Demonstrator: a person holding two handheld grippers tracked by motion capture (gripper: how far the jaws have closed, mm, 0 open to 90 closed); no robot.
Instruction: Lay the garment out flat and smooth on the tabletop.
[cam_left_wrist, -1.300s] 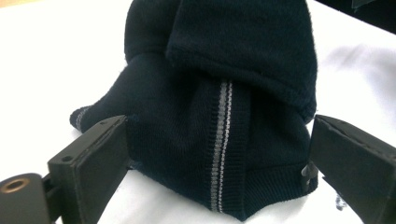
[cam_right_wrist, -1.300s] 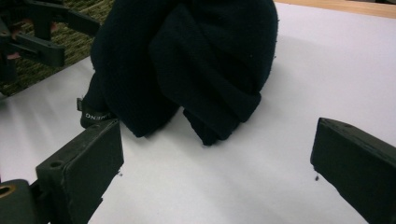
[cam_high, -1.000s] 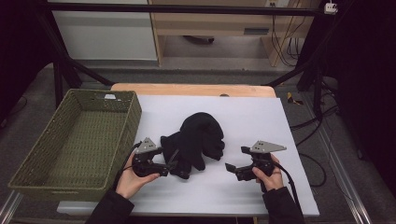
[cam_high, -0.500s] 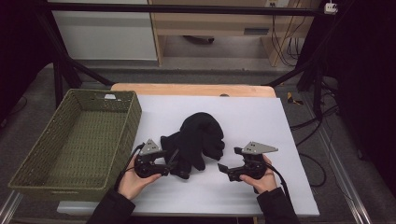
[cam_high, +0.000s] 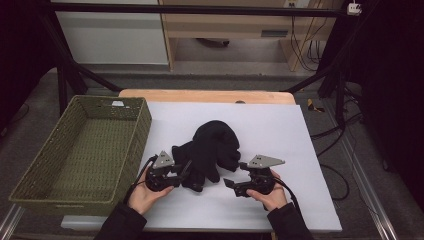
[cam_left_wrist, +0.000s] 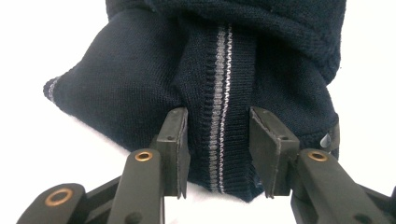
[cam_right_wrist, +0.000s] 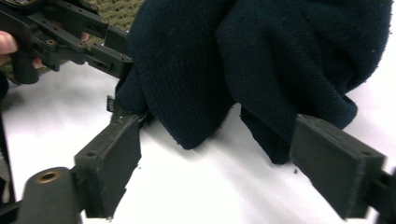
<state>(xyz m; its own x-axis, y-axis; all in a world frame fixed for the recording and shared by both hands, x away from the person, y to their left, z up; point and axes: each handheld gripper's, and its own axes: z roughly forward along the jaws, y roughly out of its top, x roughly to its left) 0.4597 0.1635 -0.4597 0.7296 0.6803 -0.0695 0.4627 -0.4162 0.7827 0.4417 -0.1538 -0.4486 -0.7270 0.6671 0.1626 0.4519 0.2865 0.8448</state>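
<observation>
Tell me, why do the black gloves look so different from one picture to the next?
High view: dim room, the gloves a dark, detailless lump. Left gripper view: close and sharp, knit ribs and grey stripes on the cuff clear, white table overexposed. Right gripper view: the near pads slightly soft.

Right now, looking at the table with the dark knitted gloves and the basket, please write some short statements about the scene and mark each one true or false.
1. The dark knitted gloves lie inside the green wicker basket. False: they lie on the white table surface, beside the basket.
2. A ribbed glove cuff with a grey stripe sits between the left gripper's jaws. True.
3. The right gripper is clamped tight on a glove. False: its jaws stand wide, with glove fingers between them, and the pads are not pressing.
4. Each gripper is held in a person's hand. True.
5. The basket holds a folded towel. False: nothing is seen in it.
</observation>
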